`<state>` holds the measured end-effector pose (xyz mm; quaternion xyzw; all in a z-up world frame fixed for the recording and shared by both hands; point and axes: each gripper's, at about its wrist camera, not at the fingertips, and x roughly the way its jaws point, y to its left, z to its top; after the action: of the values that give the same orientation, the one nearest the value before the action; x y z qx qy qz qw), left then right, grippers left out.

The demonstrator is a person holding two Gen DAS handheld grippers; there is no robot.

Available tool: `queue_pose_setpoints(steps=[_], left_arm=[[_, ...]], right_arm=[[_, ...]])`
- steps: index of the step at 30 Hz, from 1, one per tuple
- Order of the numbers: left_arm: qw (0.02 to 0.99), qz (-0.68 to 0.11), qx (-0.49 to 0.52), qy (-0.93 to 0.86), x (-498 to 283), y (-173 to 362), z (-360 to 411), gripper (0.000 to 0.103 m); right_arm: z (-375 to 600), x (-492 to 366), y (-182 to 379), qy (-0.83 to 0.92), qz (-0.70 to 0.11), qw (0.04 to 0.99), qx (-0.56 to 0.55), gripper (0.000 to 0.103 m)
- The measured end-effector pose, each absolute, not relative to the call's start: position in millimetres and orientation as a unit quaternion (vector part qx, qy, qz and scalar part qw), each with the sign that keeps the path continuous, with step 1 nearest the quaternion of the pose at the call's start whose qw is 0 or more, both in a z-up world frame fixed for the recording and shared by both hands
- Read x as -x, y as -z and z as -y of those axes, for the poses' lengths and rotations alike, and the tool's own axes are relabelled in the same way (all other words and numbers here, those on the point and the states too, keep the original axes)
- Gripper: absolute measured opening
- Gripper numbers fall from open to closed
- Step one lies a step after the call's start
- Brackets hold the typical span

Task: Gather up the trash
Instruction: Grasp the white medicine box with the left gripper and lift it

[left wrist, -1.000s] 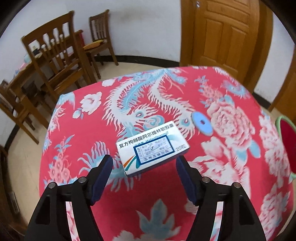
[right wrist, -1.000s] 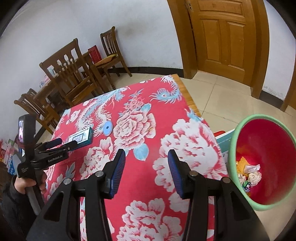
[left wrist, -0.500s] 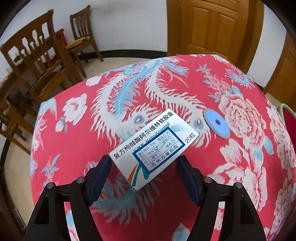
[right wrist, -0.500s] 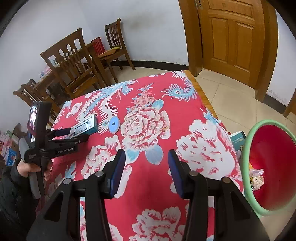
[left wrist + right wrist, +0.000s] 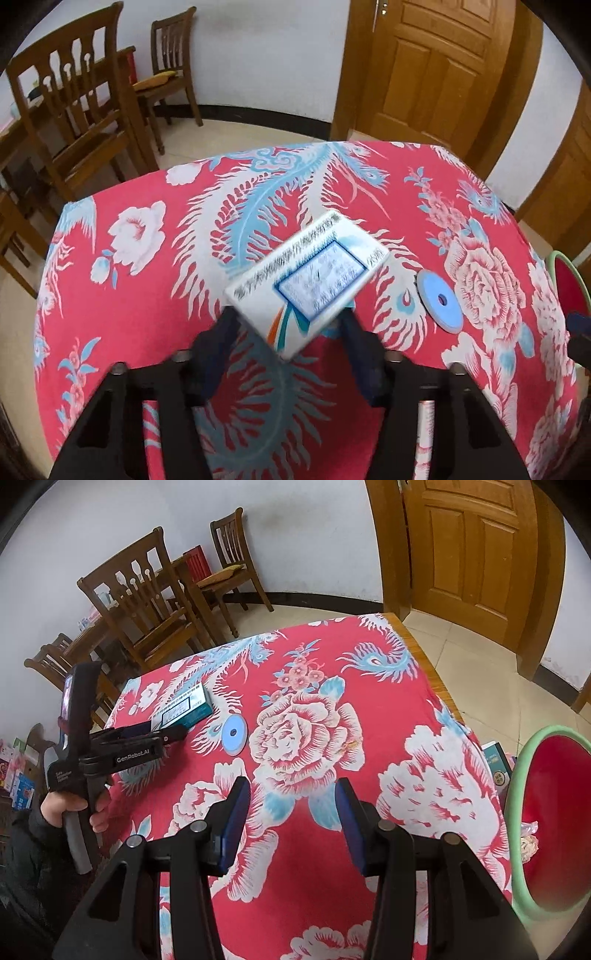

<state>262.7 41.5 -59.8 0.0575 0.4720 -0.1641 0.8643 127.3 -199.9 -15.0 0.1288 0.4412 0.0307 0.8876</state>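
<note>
White medicine box [image 5: 308,282], blue label panel, teal side.

Bare worktop [image 5: 332,849] lies ahead of the right tongs [image 5: 291,812]; the bin [image 5: 517,797] blocks the right edge, chairs [image 5: 147,602] stand beyond.

**Soft daylight, one smeared box**

My room is evenly lit, shadows faint, no glare. Both my views bulge, with door [image 5: 476,550] and chairs [image 5: 70,110] bowed and black corners. In my left view the medicine box [image 5: 306,280] is motion-blurred, its print unreadable; my right view stays sharp.
</note>
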Motion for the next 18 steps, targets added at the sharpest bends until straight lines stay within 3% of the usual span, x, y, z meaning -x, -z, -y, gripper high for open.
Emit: queue_pose_setpoints(steps=[3, 18], left_arm=[[0.863, -0.474, -0.045, 0.167, -257.0, 58.9, -43.0, 0.038], [0.831, -0.491, -0.025, 0.259, -210.2, 59.0, 3.1, 0.037]], right_arm=[[196.9, -131.6, 16.7, -0.034, -0.443, 0.887, -0.127, 0.050], [208.4, -125.5, 15.3, -0.030, -0.436, 0.889, -0.141, 0.050]])
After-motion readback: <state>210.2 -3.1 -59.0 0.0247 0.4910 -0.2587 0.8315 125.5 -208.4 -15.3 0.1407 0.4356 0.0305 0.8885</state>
